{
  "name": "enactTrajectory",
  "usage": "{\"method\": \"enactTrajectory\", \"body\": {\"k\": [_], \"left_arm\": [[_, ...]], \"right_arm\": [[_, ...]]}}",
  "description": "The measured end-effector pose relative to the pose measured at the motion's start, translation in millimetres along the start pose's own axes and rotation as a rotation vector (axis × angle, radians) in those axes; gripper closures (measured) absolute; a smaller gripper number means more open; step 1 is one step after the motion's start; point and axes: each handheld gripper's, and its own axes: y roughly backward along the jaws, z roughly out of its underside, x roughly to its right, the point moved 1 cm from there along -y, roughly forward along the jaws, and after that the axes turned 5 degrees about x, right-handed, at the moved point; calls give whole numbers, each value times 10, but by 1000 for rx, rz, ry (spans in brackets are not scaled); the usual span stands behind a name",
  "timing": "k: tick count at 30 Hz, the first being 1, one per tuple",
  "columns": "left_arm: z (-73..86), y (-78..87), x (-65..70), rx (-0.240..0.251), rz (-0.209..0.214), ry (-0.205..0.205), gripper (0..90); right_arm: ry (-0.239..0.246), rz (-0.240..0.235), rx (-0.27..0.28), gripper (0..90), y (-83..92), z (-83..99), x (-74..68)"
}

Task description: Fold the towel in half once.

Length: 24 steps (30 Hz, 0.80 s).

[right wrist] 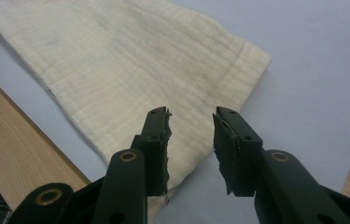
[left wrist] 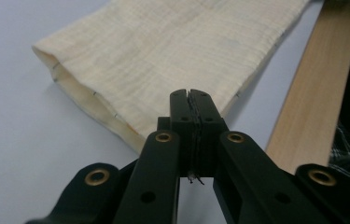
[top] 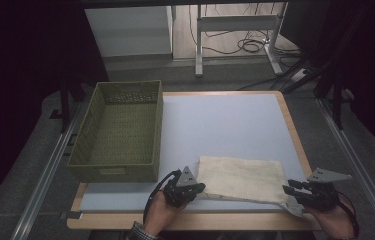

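A cream cloth (top: 242, 177) lies folded flat on the pale blue mat (top: 225, 120) near the table's front edge. My left gripper (top: 200, 187) is at the cloth's near left corner. In the left gripper view its jaws (left wrist: 191, 93) are pressed together, shut on the corner of the cloth (left wrist: 163, 46). My right gripper (top: 286, 190) is at the cloth's near right corner. In the right gripper view it (right wrist: 191, 116) stands open, with its jaws just above the cloth (right wrist: 116, 56) and a gap between them.
An olive woven basket (top: 120, 170) stands at the left of the table, with nothing in it. A wooden rim (top: 295, 130) borders the mat. Desk legs and cables (top: 245, 45) are on the floor beyond the table.
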Motion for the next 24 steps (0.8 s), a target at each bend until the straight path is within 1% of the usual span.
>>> {"method": "enactTrajectory", "body": {"k": [2,3,4,5,6,7,8,9,11,13,14,15,17,18,20,22,24], "left_arm": [[71,-34,1,-28,1,10,884],[107,-63,-5,-34,-3,22,866],[135,-84,-29,-32,-1,35,801],[139,-88,-45,-20,2,49,725],[128,-84,-67,0,-1,68,678],[101,-73,-94,19,-7,83,578],[54,-58,-126,39,-17,97,522],[22,-54,-146,50,-25,104,489],[-67,-73,-215,69,-49,130,462],[-139,-116,-282,75,-77,139,459],[-189,-158,-331,77,-97,146,459],[-236,-207,-376,80,-106,155,460],[-297,-274,-432,76,-136,156,475],[-328,-308,-467,76,-156,157,502],[-388,-378,-558,78,-182,172,529],[-421,-436,-626,62,-207,179,550],[-431,-516,-709,32,-233,183,554]], "right_arm": [[-1,-4,1,652,-15,-4,-5],[0,-7,0,650,-26,-4,-4],[-1,-4,0,642,-37,-5,-3],[-4,-5,0,639,-47,-11,3],[-5,-5,1,635,-52,-15,8],[-6,-2,4,627,-57,-27,17],[-7,1,7,622,-61,-42,27],[-14,5,12,613,-70,-68,47],[-26,13,17,603,-98,-114,85],[-39,20,18,602,-151,-170,139],[-40,24,19,602,-179,-191,162],[-43,28,15,602,-231,-225,197],[-46,43,12,602,-326,-279,258],[-48,47,12,605,-355,-297,278],[-50,58,15,608,-421,-342,326],[-53,70,17,614,-476,-379,371],[-61,76,15,616,-528,-400,412]]}}
